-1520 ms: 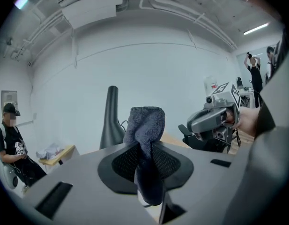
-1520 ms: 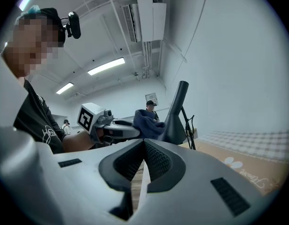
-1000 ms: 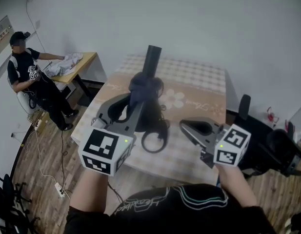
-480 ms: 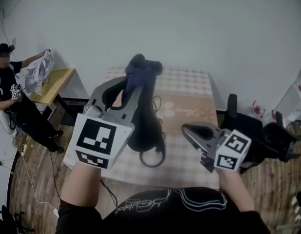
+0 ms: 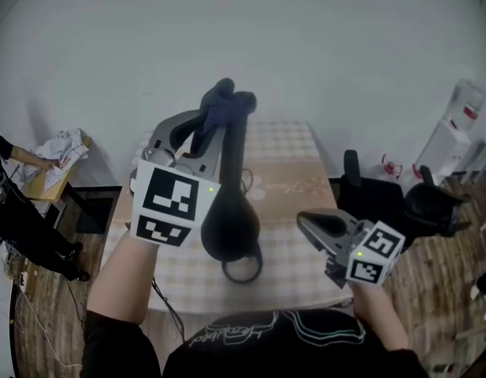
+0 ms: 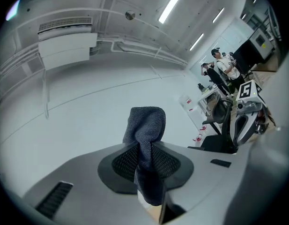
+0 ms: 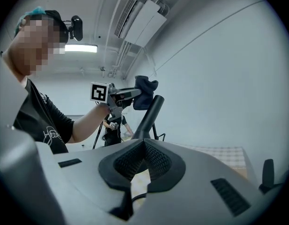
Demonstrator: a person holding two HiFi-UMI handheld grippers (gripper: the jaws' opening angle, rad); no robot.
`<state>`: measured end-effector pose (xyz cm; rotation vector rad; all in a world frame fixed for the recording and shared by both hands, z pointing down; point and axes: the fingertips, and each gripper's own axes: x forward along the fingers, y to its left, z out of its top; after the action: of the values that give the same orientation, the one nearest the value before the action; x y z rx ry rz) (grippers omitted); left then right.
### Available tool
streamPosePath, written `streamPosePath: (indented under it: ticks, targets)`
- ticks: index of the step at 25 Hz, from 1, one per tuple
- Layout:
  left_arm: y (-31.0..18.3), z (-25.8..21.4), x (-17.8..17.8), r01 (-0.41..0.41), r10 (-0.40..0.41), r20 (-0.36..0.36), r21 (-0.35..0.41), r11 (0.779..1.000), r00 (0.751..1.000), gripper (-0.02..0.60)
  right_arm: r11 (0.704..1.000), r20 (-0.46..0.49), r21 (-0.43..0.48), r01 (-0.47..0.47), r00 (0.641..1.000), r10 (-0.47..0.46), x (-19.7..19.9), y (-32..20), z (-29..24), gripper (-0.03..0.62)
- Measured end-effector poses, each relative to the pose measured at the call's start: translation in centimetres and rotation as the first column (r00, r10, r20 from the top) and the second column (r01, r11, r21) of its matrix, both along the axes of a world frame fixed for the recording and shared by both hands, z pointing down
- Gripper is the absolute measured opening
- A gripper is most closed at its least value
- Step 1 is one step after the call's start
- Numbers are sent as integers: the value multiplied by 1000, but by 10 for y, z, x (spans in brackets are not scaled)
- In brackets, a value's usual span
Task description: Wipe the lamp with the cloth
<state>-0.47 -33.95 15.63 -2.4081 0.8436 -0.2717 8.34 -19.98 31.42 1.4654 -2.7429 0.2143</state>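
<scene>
Over a checked table [image 5: 306,239] by a pale wall, the left gripper [image 5: 217,122] pinches a dark cloth [image 5: 228,105] against the black lamp [image 5: 229,219] at its top, apparently mid-wipe with a downward stroke likely next, while the right gripper [image 5: 304,220] is closed and empty.

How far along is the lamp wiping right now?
Done: cloth pickup, since the left gripper is shut on it. In hand: the cloth sits at the top of the lamp. Likely left: the stem and base below. The right gripper is shut and empty.

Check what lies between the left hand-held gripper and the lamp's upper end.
A dark cloth, clamped in the left hand-held gripper, sits against the lamp's upper end. The head view and right gripper view show it.
</scene>
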Motion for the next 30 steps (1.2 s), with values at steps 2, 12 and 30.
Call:
streamPosePath:
  ticks: [2,12,30]
  targets:
    - [-5,6,7,-33,34,22,-8,999,999,66,999,4,-5,-40,999,40,1,4,1,11]
    - [-7,35,17,-157,159,64,-42,987,985,66,984,14,-55,-171,985,172,-11,22,21,11]
    - [18,96,9,-173,196,194,-131,976,961,66,980,37,-88,-177,983,181,-20,50,31,11]
